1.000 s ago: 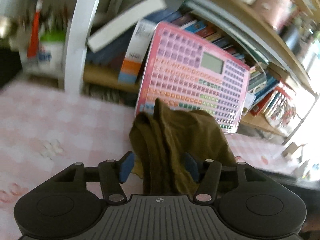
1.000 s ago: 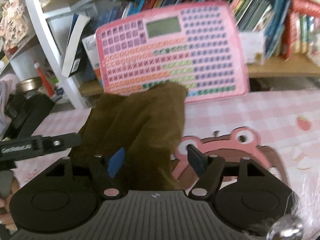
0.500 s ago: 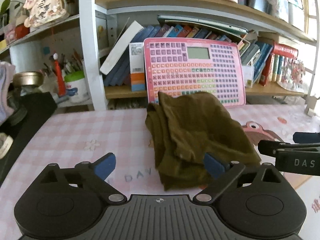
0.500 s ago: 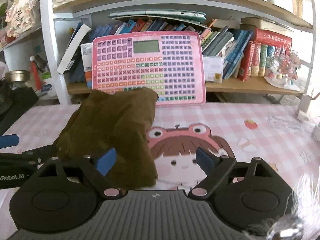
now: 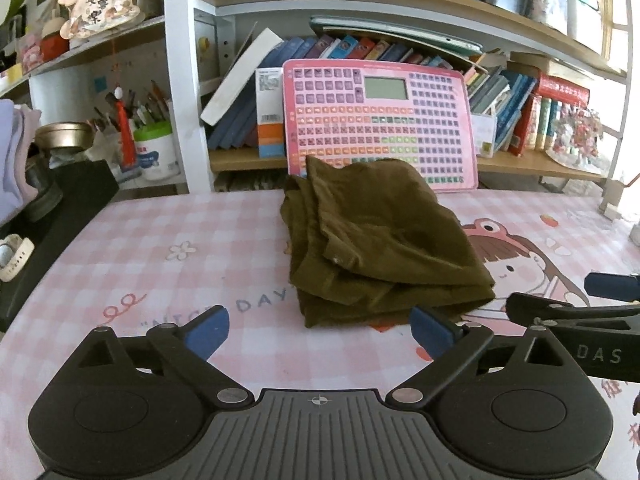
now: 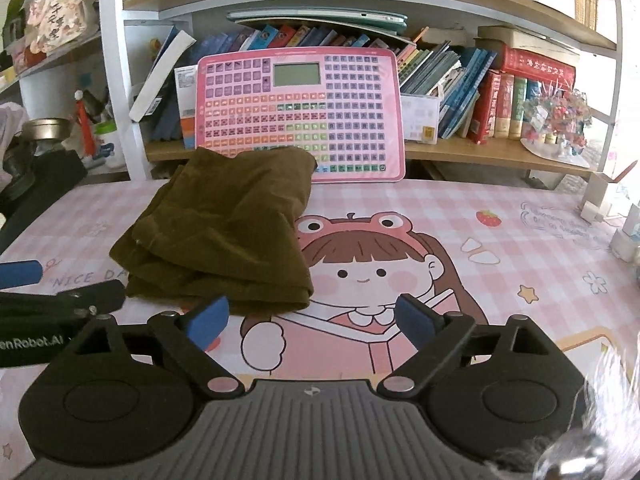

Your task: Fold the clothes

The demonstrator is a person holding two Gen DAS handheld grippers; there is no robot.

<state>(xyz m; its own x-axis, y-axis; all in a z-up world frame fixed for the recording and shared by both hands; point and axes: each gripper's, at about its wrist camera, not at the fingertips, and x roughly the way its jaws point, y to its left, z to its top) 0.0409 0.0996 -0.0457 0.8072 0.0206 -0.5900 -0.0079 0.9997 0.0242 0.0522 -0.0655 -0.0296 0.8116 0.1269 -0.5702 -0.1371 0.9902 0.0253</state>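
Olive-brown garment (image 5: 376, 240) lies folded into a thick rectangular bundle on the pink checked mat covering the surface (image 5: 160, 240), its far edge just in front of a pink keyboard toy (image 5: 380, 120) propped against a crowded bookshelf (image 6: 480, 152). Both claws sit on the near side of the bundle, apart from it. The left claw (image 5: 320, 326) is spread wide with nothing between its blue pads, the garment's near edge lying just beyond them. The right claw (image 6: 310, 320) is opening, its jaws also empty, over a cartoon girl in a frog hat (image 6: 360, 256) printed on the mat; the bundle lies to its left. Each claw's arm shows at the edge of the other's view.
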